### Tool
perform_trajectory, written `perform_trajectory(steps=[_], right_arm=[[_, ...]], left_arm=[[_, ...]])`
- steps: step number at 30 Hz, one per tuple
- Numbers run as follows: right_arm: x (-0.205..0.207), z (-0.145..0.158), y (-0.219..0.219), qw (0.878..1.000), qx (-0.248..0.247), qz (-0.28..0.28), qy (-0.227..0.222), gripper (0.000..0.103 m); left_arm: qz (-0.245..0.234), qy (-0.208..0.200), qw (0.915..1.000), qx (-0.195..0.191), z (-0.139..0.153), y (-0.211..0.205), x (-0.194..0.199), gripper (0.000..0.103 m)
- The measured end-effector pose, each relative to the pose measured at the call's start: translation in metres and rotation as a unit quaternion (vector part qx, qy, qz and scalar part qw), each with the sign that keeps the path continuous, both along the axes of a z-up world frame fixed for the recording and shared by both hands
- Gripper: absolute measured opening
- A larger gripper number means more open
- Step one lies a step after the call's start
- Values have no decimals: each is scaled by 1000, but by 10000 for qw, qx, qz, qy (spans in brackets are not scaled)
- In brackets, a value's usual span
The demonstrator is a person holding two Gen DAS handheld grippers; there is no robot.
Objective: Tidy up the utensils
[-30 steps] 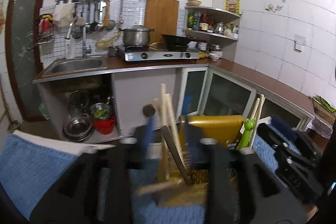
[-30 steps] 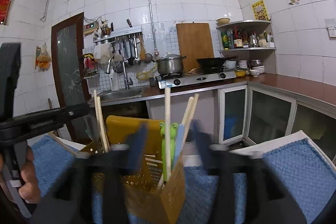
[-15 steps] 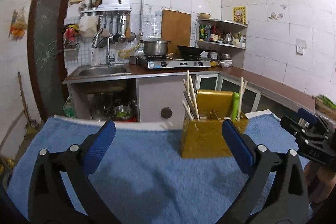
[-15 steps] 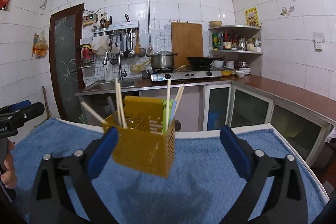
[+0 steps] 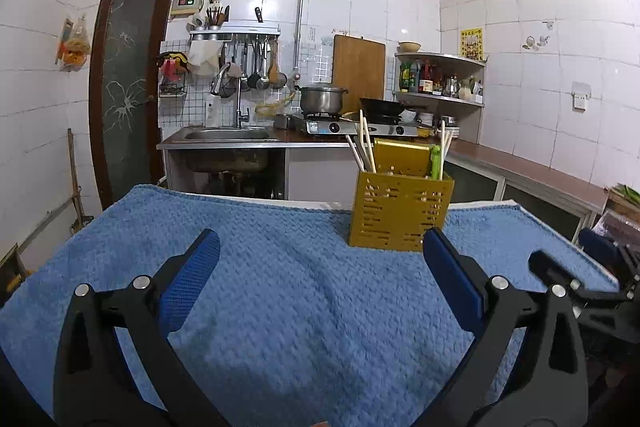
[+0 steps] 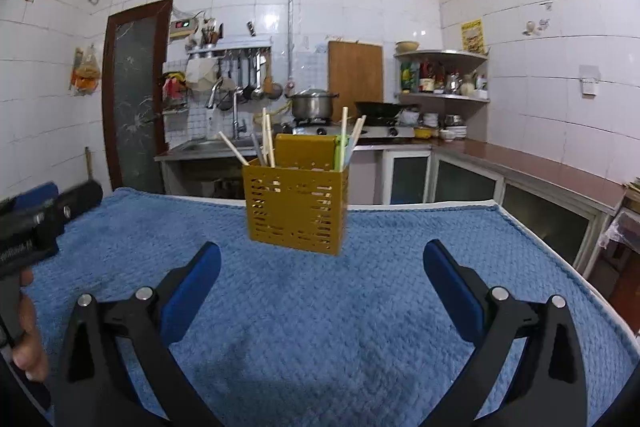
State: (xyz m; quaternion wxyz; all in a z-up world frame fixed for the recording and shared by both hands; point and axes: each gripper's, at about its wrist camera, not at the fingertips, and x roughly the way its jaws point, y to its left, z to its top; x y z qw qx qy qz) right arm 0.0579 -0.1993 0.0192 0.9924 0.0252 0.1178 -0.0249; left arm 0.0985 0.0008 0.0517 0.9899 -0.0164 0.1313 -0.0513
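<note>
No text reads clearly. The small box (image 5: 185,3) at eleven o'clock, above the door, shows a red lit display whose digits are too small to tell. The yellow poster (image 5: 471,44) at two o'clock carries print too fine to read. Lettering on the left gripper's body (image 6: 18,250), at nine o'clock, is blurred.
</note>
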Motion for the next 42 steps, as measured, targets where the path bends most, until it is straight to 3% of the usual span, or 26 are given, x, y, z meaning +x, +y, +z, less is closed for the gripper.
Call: perform_trajectory(steps=[5, 11, 21, 42], right_arm=[[2, -18, -8, 9998, 17, -158, 148, 99], [6, -21, -10, 9997, 46, -189, 157, 99], [6, -25, -9, 9995, 6, -262, 157, 99], [4, -25, -8, 9995, -42, -292, 131, 99]], left_arm=[[99, 189, 9995, 213, -24, -6, 7, 98], [218, -5, 9987, 451, -37, -9, 5, 98], [238, 278, 9987, 360, -42, -5, 13, 98], [170, 238, 9988, 389, -43, -7, 9, 98]])
